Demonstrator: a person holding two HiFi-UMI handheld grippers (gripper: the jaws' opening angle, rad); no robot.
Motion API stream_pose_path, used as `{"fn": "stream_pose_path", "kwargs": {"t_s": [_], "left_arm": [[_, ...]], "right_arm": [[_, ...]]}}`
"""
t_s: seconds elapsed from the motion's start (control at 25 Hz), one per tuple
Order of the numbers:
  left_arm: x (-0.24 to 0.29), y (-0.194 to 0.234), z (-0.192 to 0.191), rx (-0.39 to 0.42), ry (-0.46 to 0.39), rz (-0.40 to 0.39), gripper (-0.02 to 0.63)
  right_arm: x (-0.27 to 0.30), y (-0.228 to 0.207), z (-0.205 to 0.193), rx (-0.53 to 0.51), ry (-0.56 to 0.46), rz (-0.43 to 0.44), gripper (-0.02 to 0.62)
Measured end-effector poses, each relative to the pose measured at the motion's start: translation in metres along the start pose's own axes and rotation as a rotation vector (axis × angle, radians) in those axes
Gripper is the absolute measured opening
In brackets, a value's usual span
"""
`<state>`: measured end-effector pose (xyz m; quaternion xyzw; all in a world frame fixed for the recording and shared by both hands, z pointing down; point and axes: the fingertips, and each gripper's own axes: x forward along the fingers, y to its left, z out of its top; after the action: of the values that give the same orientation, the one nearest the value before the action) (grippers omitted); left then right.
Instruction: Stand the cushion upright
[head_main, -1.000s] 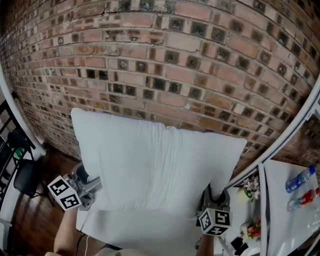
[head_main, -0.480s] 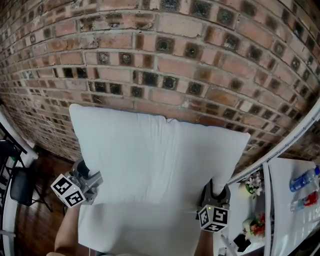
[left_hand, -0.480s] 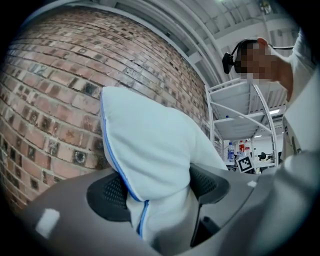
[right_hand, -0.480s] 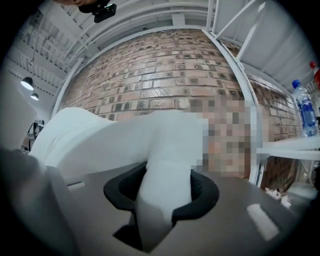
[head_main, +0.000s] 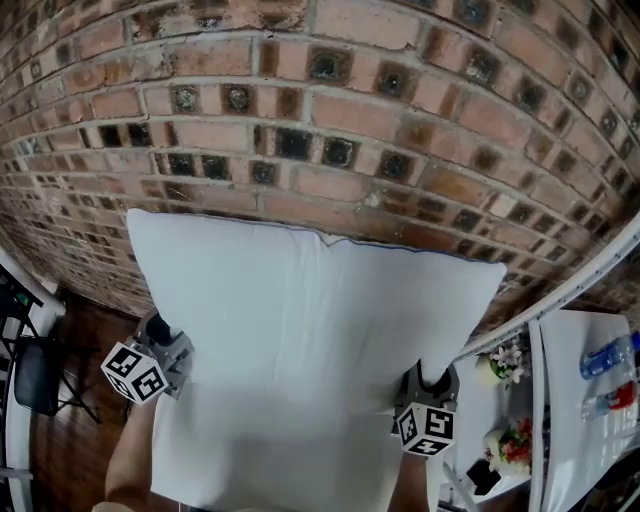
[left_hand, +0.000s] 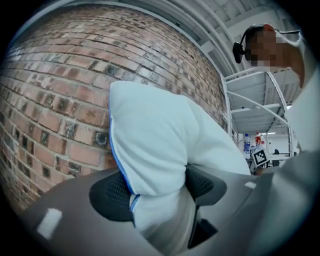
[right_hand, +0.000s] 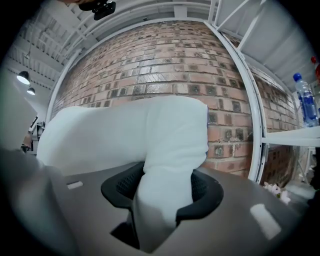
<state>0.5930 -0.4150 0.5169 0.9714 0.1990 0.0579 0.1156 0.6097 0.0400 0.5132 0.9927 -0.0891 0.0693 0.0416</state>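
A large white cushion (head_main: 310, 350) stands on edge in front of the brick wall (head_main: 330, 120), its flat face toward me. My left gripper (head_main: 163, 338) holds the cushion's left edge. In the left gripper view the cushion (left_hand: 160, 135) with its blue piping is pinched between the black pads (left_hand: 111, 196), and the jaws are closing. My right gripper (head_main: 432, 380) holds the right edge low down. In the right gripper view a fold of the cushion (right_hand: 165, 145) still sits squeezed between the pads (right_hand: 205, 192) while the jaws are opening.
A white metal frame (head_main: 575, 290) runs diagonally at the right. Behind it is a white shelf (head_main: 560, 400) with bottles (head_main: 603, 358) and small flowers (head_main: 503, 372). A black chair (head_main: 25, 372) stands on the wooden floor (head_main: 80, 440) at the left.
The cushion has come nearer the brick wall, and the crease across its lower part has smoothed out. Both grippers have kept their hold on its sides and have sunk a little.
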Motion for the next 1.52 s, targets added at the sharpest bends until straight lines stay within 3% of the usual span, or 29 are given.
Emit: {"fn": "stream_pose_path", "kwargs": {"t_s": [0.36,0.52,0.72,1.16,1.52], "left_arm": [[-0.004,0.037,-0.018,-0.025,0.021,0.120,0.298],[-0.019,0.045,-0.016,-0.029,-0.011,0.167,0.281],[-0.031,0.046,-0.019,-0.036,-0.032,0.188,0.265],[-0.048,0.042,-0.020,-0.075,-0.046,0.168,0.241],[-0.068,0.025,-0.017,-0.078,-0.055,0.142,0.235]], "right_arm": [[0.004,-0.017,-0.021,0.058,0.082,-0.007,0.265],[-0.007,-0.027,-0.025,0.064,0.107,-0.070,0.295],[-0.021,-0.032,-0.025,0.017,0.121,-0.167,0.227],[-0.050,-0.032,-0.021,0.074,0.169,-0.262,0.207],[-0.077,0.008,-0.016,0.057,0.178,-0.204,0.213]]}}
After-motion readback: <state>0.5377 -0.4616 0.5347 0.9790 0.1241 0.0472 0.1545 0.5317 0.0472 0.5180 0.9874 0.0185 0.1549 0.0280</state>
